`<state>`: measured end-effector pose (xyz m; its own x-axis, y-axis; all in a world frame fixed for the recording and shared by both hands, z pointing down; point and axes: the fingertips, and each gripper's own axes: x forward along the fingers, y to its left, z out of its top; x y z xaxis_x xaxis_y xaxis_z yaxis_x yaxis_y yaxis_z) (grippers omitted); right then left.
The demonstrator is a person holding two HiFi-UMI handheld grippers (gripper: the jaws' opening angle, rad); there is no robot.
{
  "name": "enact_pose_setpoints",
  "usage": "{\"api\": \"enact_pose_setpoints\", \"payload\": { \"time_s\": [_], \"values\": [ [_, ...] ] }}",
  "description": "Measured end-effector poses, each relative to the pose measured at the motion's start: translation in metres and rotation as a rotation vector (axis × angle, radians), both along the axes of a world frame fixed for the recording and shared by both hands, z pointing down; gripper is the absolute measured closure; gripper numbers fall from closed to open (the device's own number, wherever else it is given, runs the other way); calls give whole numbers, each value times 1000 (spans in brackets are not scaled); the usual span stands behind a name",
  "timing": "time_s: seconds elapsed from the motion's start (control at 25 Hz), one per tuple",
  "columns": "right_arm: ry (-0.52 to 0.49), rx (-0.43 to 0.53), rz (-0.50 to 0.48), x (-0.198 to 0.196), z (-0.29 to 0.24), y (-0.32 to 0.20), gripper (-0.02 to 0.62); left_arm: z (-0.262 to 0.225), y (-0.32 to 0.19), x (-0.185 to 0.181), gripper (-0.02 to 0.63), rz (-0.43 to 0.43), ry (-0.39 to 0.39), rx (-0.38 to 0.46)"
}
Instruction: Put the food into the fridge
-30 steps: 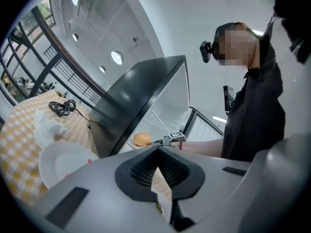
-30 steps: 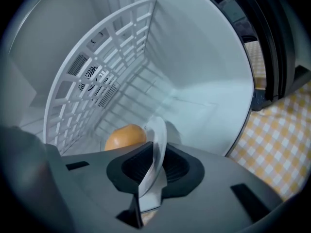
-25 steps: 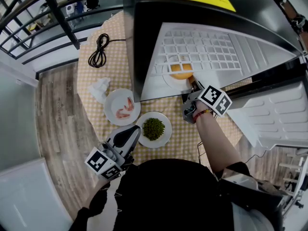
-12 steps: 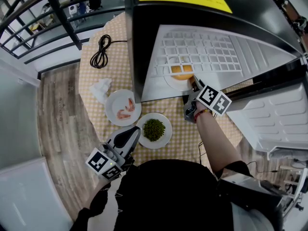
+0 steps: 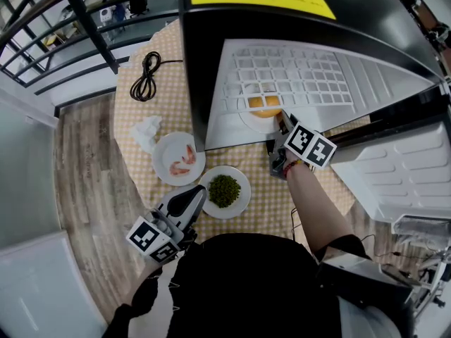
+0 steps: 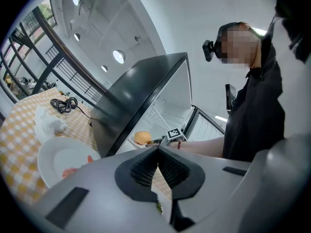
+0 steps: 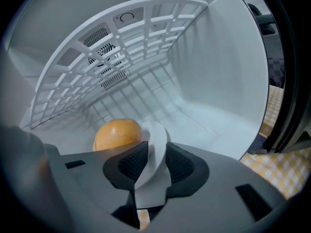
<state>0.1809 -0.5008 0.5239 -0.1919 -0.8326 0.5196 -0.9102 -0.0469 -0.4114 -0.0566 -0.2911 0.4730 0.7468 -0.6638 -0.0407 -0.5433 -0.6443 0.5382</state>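
Nearby, the left gripper hangs at the tabletop's near edge, jaws together and empty, just beside the plate of peas. Farther in, the right gripper reaches over the front edge of the fridge floor. Its jaws have just been opening and stand wide around the rim of the white plate bearing the round orange food.

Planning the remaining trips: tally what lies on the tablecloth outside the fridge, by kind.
Plates of food: 2 (shrimp plate, plate of green peas)
Crumpled tissue: 1
Black cable: 1
Total: 4
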Motion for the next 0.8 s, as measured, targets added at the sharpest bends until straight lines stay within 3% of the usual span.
{"api": "enact_pose_setpoints", "payload": {
  "time_s": [0.8],
  "values": [
    [94,-5,-16,2,-1,-7,480,3,-3,-3,594,-12,11,-12]
  ]
}}
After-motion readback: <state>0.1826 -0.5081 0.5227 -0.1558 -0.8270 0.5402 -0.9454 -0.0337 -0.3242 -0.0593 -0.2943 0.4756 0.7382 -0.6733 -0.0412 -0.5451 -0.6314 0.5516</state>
